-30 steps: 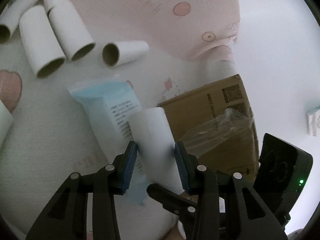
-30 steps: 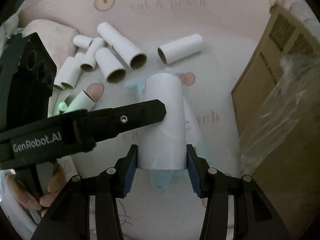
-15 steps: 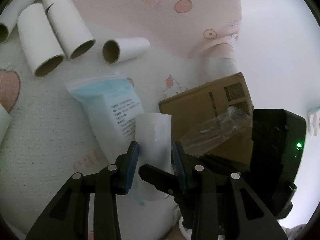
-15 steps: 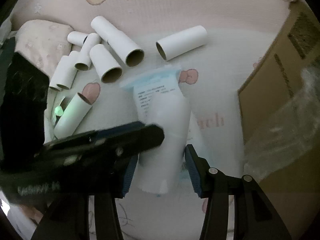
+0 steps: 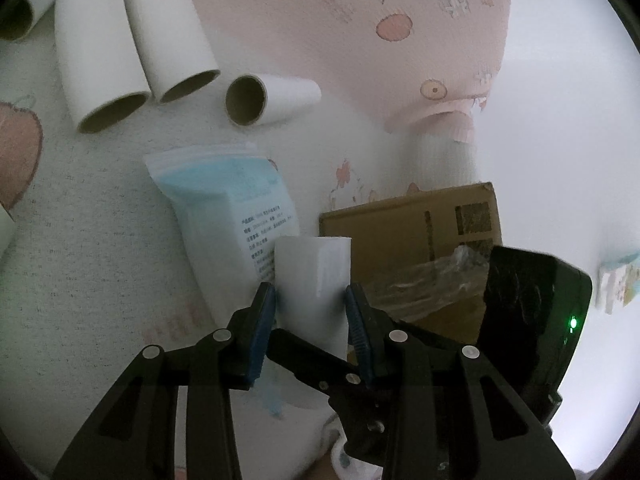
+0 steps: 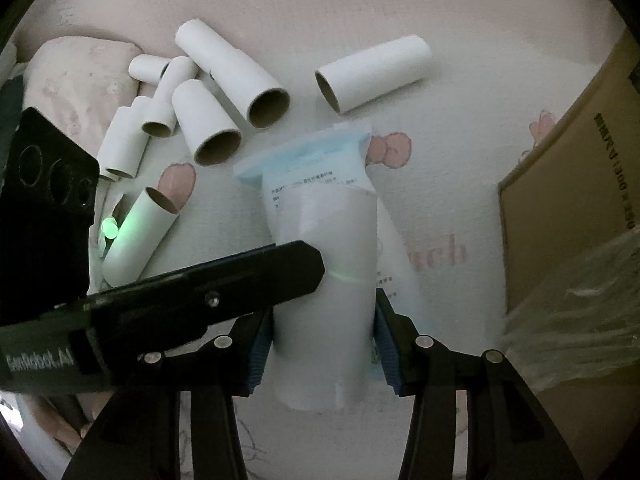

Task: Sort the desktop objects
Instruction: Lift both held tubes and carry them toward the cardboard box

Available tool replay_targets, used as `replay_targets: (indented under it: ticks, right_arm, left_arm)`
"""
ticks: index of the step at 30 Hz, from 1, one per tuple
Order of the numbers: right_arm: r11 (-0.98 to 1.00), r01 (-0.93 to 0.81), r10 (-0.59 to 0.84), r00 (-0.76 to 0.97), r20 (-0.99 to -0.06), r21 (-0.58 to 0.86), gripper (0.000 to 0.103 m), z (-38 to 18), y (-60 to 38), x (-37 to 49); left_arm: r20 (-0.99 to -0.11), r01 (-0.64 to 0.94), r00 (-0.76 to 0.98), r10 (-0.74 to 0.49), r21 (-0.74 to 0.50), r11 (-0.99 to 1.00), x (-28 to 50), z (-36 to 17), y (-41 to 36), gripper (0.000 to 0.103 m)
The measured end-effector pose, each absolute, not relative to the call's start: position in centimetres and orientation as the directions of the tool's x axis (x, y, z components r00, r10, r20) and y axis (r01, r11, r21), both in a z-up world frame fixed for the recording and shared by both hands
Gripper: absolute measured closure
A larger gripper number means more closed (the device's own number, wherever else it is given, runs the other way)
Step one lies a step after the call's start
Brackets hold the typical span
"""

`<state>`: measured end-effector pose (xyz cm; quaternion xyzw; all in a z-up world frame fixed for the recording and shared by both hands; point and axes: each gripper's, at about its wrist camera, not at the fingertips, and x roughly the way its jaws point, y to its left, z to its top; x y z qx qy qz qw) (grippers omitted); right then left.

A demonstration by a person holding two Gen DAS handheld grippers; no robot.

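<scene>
Both grippers have hold of one white cardboard tube (image 5: 314,272) (image 6: 328,240), lifted above a bag of blue masks (image 5: 224,196) (image 6: 316,168). My left gripper (image 5: 310,312) is shut on its middle, both blue pads pressing its sides. My right gripper (image 6: 324,336) has the tube's near end between its pads; its jaws are closing and touch both sides. The left gripper's black finger (image 6: 240,276) crosses in front of the tube in the right wrist view. The right gripper's finger (image 5: 312,356) reaches under the tube in the left wrist view.
Several empty tubes (image 5: 100,60) (image 6: 216,120) lie heaped at the left, one more (image 5: 272,96) (image 6: 372,72) alone beside them. A cardboard box (image 5: 408,224) (image 6: 568,208) with clear plastic wrap (image 5: 424,280) stands to the right. A pink patterned cloth (image 5: 320,20) covers the far side.
The left jaws narrowed onto the tube. The right gripper's body came further into the left wrist view from the right. The tube tilted, then straightened between the two grippers.
</scene>
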<state>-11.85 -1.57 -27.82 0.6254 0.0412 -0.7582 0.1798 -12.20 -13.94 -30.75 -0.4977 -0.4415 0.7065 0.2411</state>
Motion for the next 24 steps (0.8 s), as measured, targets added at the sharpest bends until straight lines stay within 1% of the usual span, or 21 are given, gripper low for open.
replay_targets:
  ticks: [3, 8, 10, 13, 17, 20, 24]
  right_arm:
    - [-0.933, 0.331, -0.21, -0.178, -0.961, 0.143, 0.059, -27.3, -1.7, -11.5]
    - [-0.927, 0.343, -0.23, -0.21, -0.95, 0.148, 0.059, -26.1, -1.6, -10.3]
    - [-0.922, 0.363, -0.227, -0.222, -0.948, 0.136, 0.059, -25.7, -1.8, -9.7]
    - [-0.917, 0.375, -0.245, -0.25, -0.937, 0.14, 0.059, -24.7, -1.7, -8.8]
    - [-0.907, 0.388, -0.293, -0.308, -0.905, 0.162, 0.059, -22.7, -1.3, -7.5]
    - [-0.904, 0.396, -0.311, -0.356, -0.881, 0.159, 0.059, -21.3, -1.1, -6.8]
    - [-0.9, 0.412, -0.322, -0.408, -0.854, 0.142, 0.059, -19.6, -0.8, -6.2]
  left_arm:
    - [-0.483, 0.101, -0.39, 0.784, -0.868, -0.485, -12.1, -30.7, -14.3, 0.062]
    - [-0.483, 0.111, -0.396, 0.781, -0.87, -0.481, -11.6, -30.1, -14.5, 0.06]
    - [-0.507, 0.091, -0.41, 0.758, -0.85, -0.519, -11.3, -28.9, -14.4, 0.06]
    - [-0.509, 0.057, -0.437, 0.741, -0.839, -0.542, -10.5, -27.1, -14.3, 0.06]
    - [-0.465, 0.079, -0.454, 0.76, -0.87, -0.486, -9.9, -25.6, -14.7, 0.06]
    - [-0.443, 0.09, -0.492, 0.75, -0.882, -0.462, -9.4, -23.8, -14.7, 0.06]
    - [-0.46, 0.054, -0.517, 0.722, -0.859, -0.509, -9.2, -21.0, -13.8, 0.06]
